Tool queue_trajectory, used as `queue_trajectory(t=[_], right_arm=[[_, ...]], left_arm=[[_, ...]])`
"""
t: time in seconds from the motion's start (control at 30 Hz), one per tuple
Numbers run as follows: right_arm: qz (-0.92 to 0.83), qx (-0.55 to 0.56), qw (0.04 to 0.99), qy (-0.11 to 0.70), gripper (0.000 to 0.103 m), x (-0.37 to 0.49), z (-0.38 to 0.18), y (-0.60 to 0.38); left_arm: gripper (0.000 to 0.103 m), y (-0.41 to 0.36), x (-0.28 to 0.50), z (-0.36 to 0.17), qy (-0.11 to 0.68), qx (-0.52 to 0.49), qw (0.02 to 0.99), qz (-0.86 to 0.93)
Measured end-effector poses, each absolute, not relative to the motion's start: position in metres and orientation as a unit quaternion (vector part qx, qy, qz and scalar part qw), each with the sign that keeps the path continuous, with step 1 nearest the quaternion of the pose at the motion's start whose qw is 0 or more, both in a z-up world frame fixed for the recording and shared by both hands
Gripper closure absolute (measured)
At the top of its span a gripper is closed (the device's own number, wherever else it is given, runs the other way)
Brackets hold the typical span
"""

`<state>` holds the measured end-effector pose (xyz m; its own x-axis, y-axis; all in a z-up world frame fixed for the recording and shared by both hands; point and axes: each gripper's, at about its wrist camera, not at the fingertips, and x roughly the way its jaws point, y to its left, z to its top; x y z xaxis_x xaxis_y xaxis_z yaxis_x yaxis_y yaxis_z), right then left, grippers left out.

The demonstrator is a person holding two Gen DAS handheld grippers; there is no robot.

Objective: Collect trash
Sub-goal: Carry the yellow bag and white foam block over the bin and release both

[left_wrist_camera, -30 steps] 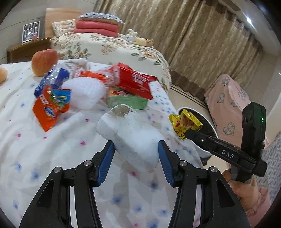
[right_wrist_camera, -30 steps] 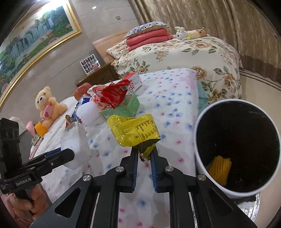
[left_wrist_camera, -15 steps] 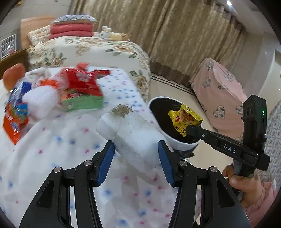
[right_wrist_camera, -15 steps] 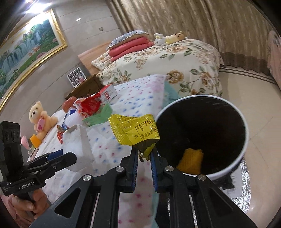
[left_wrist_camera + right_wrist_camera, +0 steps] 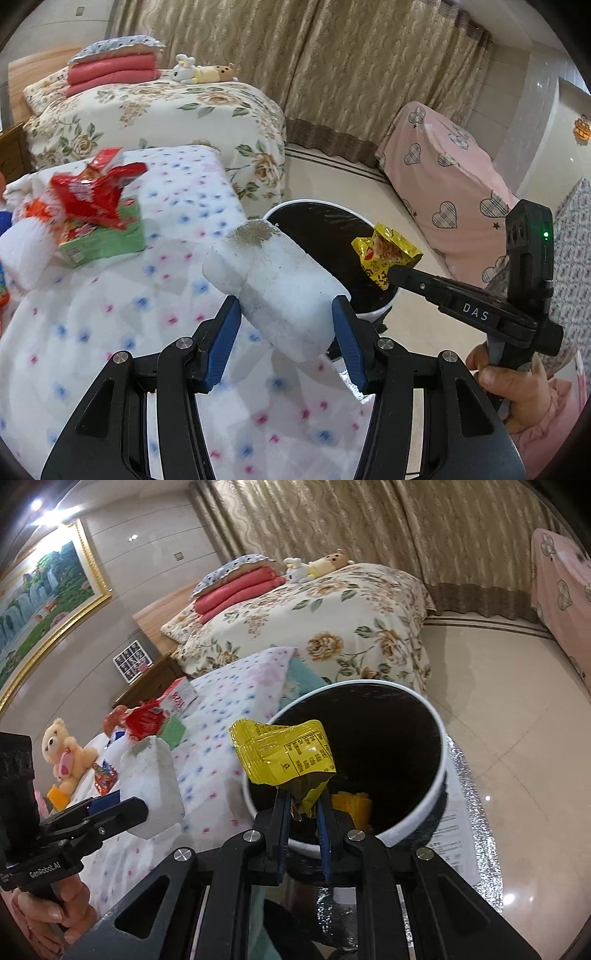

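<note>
Two pieces are in hand near the bin — left gripper jaws clamping a white foam block, right gripper jaws nearly shut on a yellow wrapper — one yellow item already binned, more wrappers waiting on the bed.

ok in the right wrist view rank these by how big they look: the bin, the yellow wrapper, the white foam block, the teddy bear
1. bin, clearly largest.
2. yellow wrapper and white foam block: they look about alike, and both are held close to the camera, so no firm order.
3. teddy bear, smallest in view, but it sits farther back.
</note>
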<state>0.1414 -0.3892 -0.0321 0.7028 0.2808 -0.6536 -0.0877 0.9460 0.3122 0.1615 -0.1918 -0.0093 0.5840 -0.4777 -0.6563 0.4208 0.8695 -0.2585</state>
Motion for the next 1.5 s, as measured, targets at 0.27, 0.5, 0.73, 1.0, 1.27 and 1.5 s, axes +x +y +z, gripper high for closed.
queue_trajectory(t=[0.27,0.5,0.73,1.0,1.27,1.5], right_arm=[[0.085,0.138,0.912,0.378,0.089,0.148,-0.037,-0.407],[0.082,0.137,0.912,0.379,0.089,0.155,-0.038,-0.412],[0.081,0.136,0.910,0.384,0.089,0.167,-0.039,-0.417],[0.073,0.146,0.906,0.391,0.085,0.172,-0.041,-0.423],[0.065,0.159,0.901,0.397,0.051,0.176,-0.042,-0.428],[0.056,0.167,0.904,0.391,0.036,0.169,-0.040,-0.428]], left_arm=[[0.052,-0.215,0.174,-0.010,0.382,-0.019,0.885,-0.265],[0.052,-0.225,0.182,-0.010,0.386,-0.014,0.883,-0.266],[0.052,-0.233,0.190,-0.012,0.390,-0.009,0.881,-0.266],[0.050,-0.240,0.201,-0.014,0.400,-0.011,0.874,-0.276],[0.035,-0.245,0.205,-0.020,0.412,-0.004,0.866,-0.284],[0.033,-0.219,0.193,-0.026,0.415,-0.028,0.869,-0.269]])
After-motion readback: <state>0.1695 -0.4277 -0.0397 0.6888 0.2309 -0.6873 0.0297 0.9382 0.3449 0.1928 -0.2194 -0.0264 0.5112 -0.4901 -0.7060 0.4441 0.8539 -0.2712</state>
